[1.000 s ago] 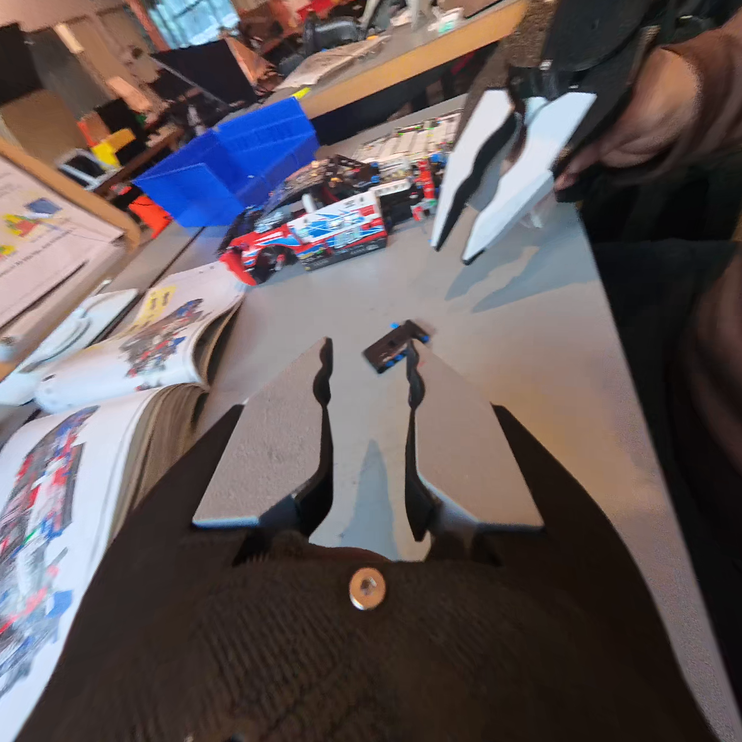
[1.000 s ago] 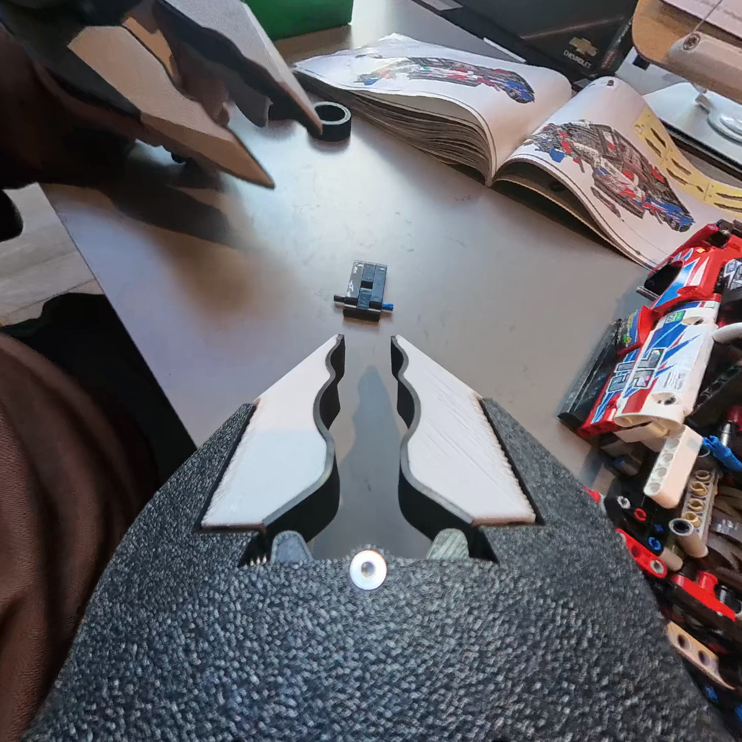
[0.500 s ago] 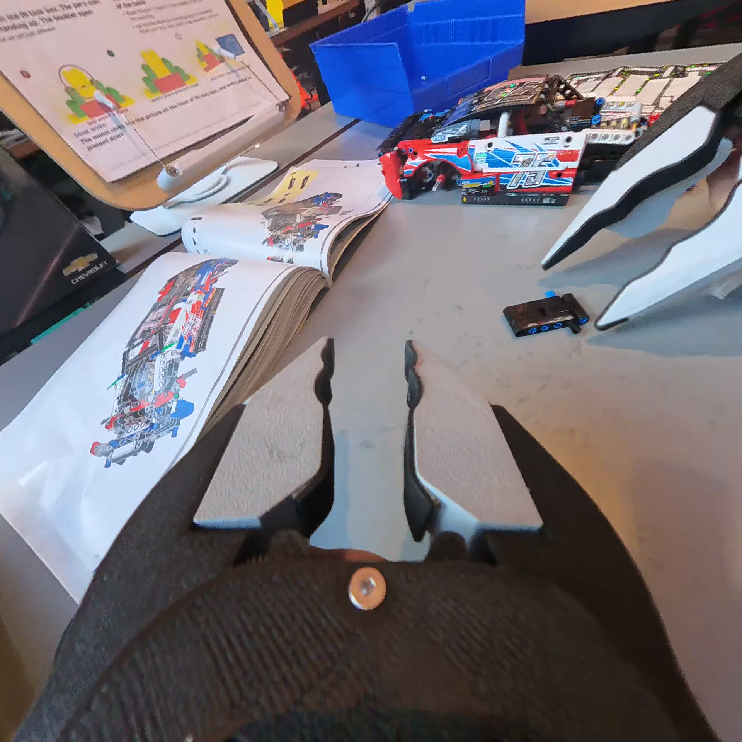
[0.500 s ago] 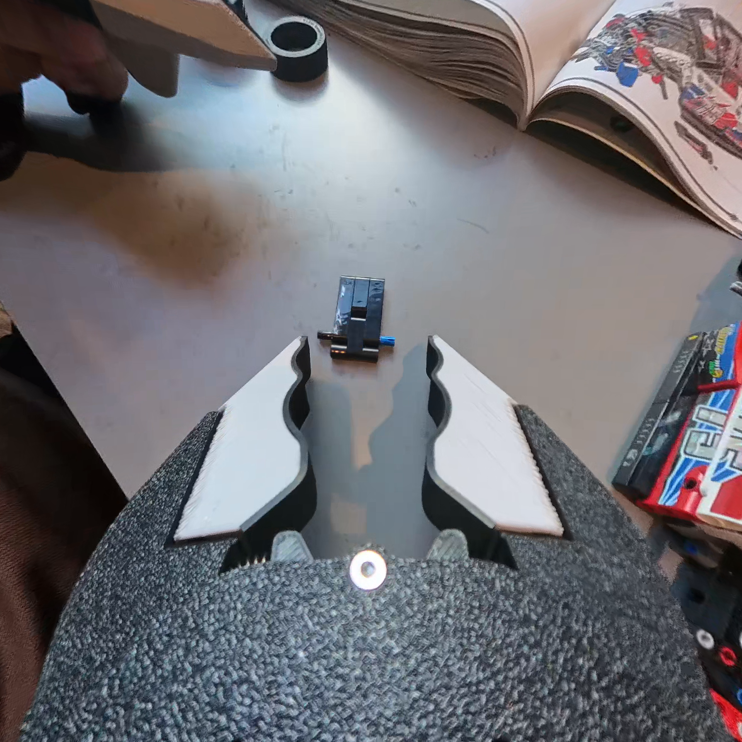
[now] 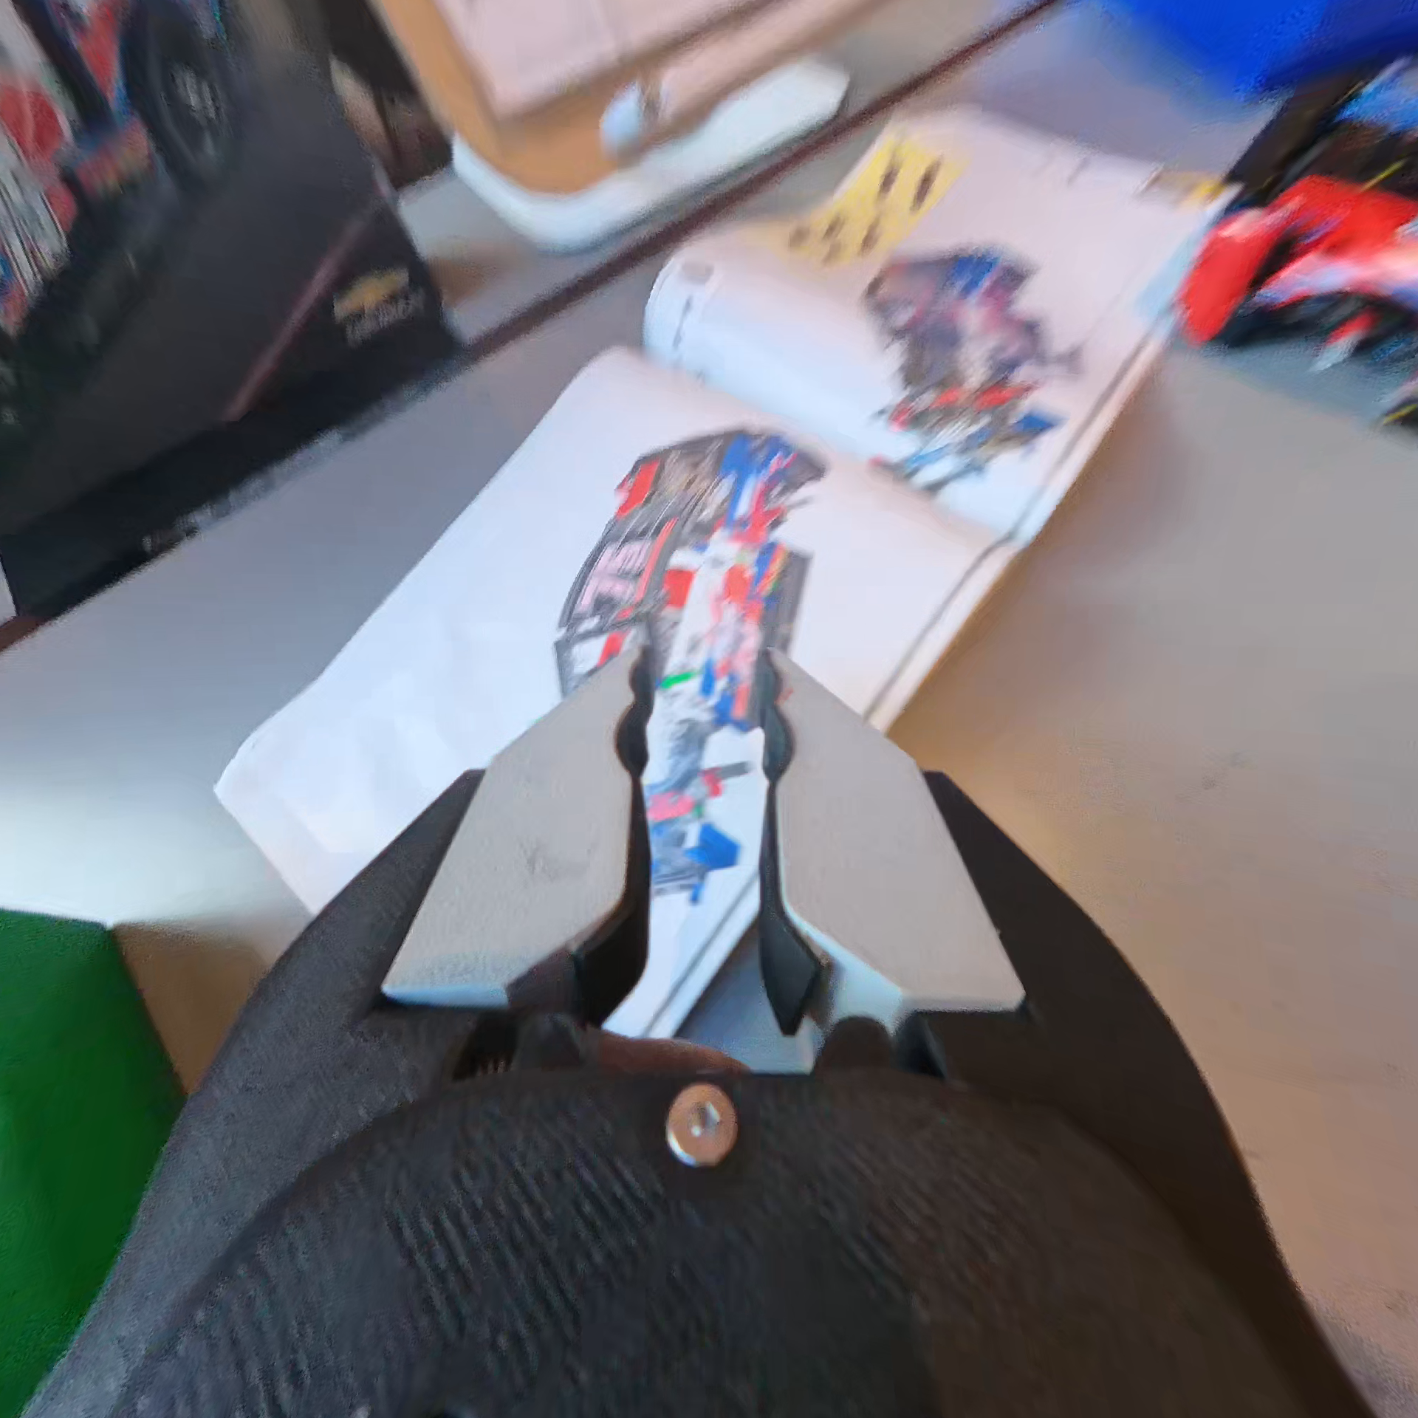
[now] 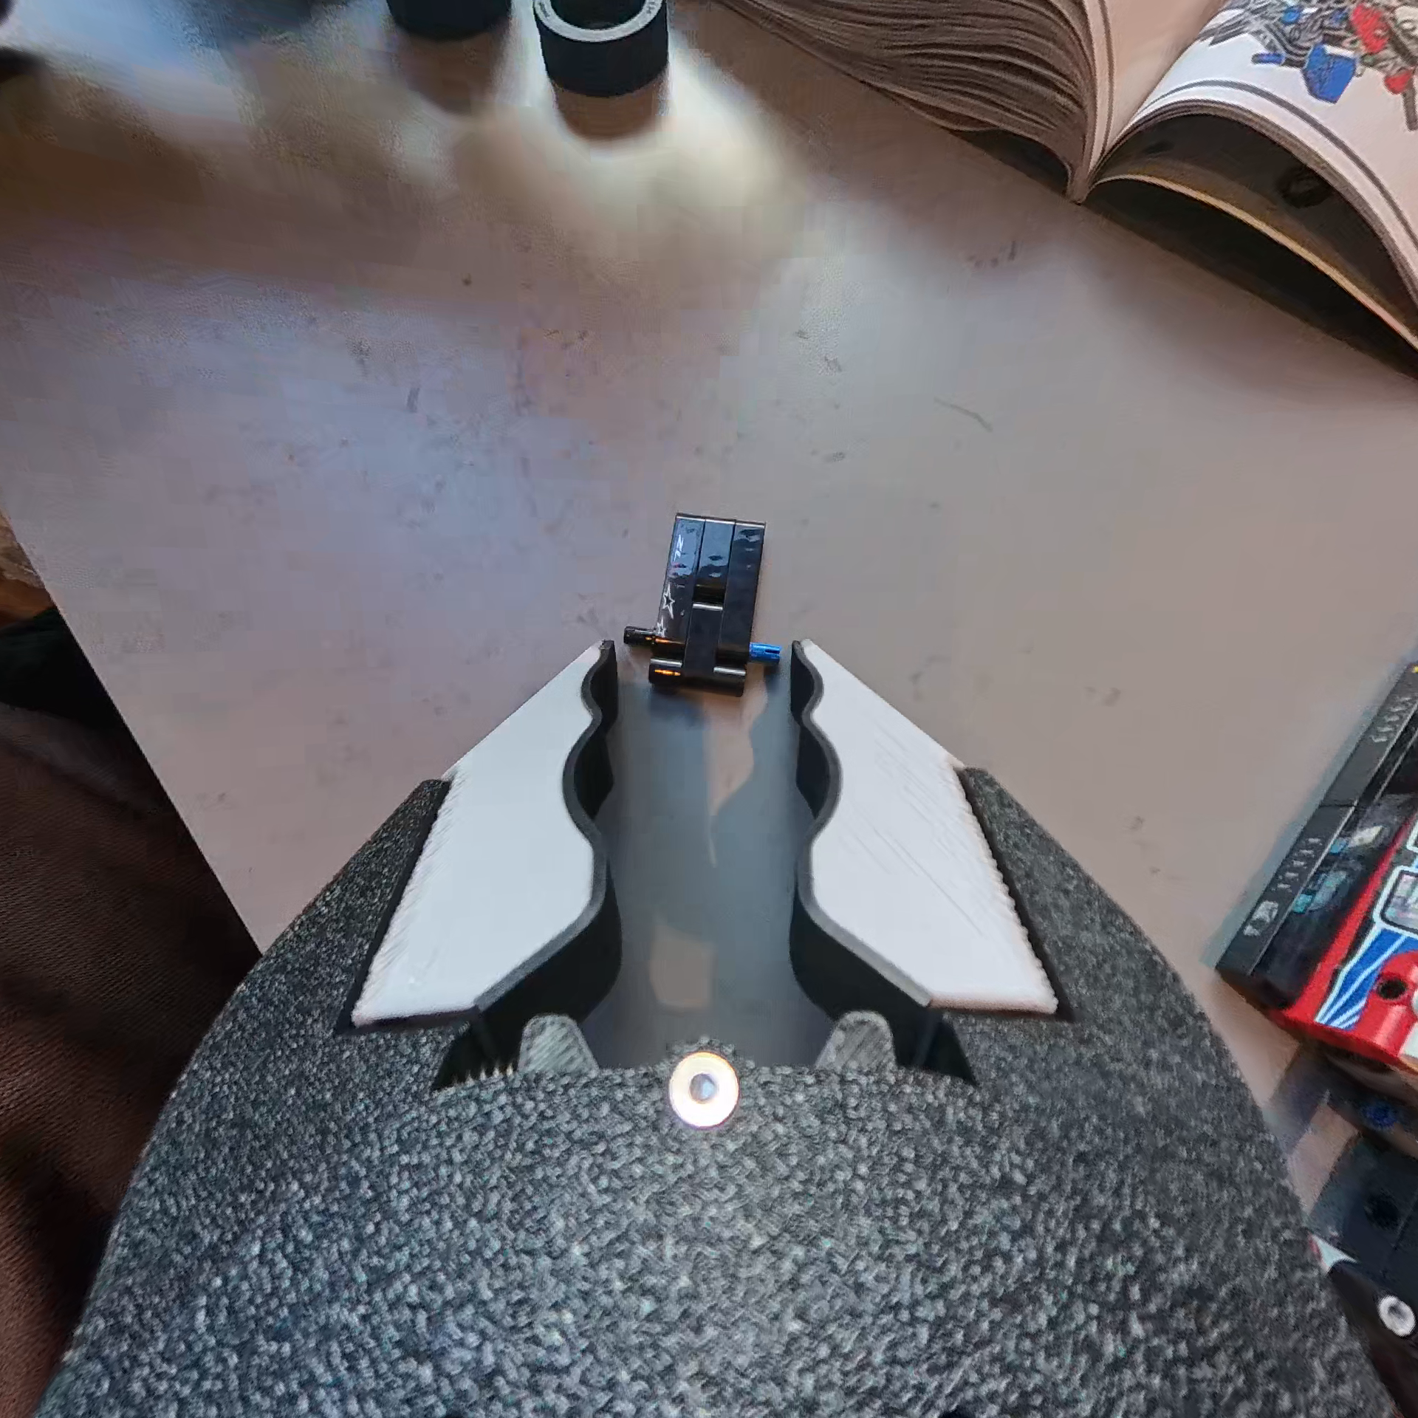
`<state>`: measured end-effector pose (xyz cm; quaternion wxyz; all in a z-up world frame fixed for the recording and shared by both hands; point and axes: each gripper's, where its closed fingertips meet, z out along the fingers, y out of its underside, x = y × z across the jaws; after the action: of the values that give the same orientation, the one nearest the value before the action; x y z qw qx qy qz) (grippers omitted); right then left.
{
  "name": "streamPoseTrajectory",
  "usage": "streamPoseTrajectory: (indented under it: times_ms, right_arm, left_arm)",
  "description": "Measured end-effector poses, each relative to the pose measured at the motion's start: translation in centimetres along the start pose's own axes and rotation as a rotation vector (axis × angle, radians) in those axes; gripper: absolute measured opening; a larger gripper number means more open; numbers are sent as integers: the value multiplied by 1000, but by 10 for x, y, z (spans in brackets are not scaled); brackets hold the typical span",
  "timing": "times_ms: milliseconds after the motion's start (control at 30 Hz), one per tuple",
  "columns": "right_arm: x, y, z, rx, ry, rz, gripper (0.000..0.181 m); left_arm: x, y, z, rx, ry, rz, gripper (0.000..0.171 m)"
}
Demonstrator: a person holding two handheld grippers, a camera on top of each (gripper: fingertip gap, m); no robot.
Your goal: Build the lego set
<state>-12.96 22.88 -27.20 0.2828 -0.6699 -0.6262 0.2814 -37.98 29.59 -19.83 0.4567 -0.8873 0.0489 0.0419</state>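
Note:
A small black lego piece with a blue pin and a black pin sticking out of its sides lies flat on the grey table. My right gripper is open and empty, low over the table, its fingertips on either side of the piece's near end. My left gripper is open and empty, held over the open instruction book. The left wrist view is blurred. The partly built red, white and blue lego car stands at the far right there, and its side shows in the right wrist view.
Two black tyres stand at the table's far edge. The instruction book lies at the upper right of the right wrist view. A dark set box stands at the back left, a green thing at the lower left. Across from one pair of fingers to the other is roughly 25 cm.
My right gripper has moved down and forward onto the black piece and opened wider. My left gripper has swung left, away from the piece, to over the book.

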Motion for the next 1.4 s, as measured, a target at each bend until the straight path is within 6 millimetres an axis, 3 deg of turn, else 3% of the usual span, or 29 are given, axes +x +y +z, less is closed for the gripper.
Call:
streamPoseTrajectory:
  times_ms: [133,233,433,533,600,633,733,800,867,933,1033,1133,1267,1400]
  right_arm:
    - [1,-1,-1,5,8,-4,39]
    - [1,-3,-3,28,18,-19,39]
    - [12,-3,-5,32,36,18,39]
    - [18,-2,-6,37,60,29,39]
    - [19,-2,-7,36,66,28,39]
    - [18,-2,-7,35,62,26,39]
    - [18,0,-5,19,59,26,39]
    - [18,2,-4,8,53,26,39]
    - [18,1,-4,15,50,24,39]
    - [18,0,-4,19,57,21,39]
    - [17,1,-2,7,53,8,40]
    - [18,-1,0,5,44,9,40]
    - [19,-1,1,3,31,17,41]
    - [19,-2,1,4,33,8,36]
  left_arm:
    - [-41,58,28,-240,-104,-23,0]
    - [-66,75,23,-293,-246,20,0]
    - [-80,77,13,-293,-332,52,0]
    - [-79,48,-3,-150,-334,16,0]
    - [-64,10,-23,64,-248,-63,0]
    - [-51,-8,-34,164,-177,-75,8]
    - [-9,-33,-59,352,-14,-62,27]
    - [34,-34,-71,415,141,-54,35]
    - [96,-27,-85,455,360,-21,43]
    - [153,-9,-98,470,526,66,44]
    - [212,26,-108,416,682,232,46]
    - [228,51,-102,354,672,375,44]
    - [221,50,-99,371,616,408,37]
    - [213,55,-86,276,594,366,38]
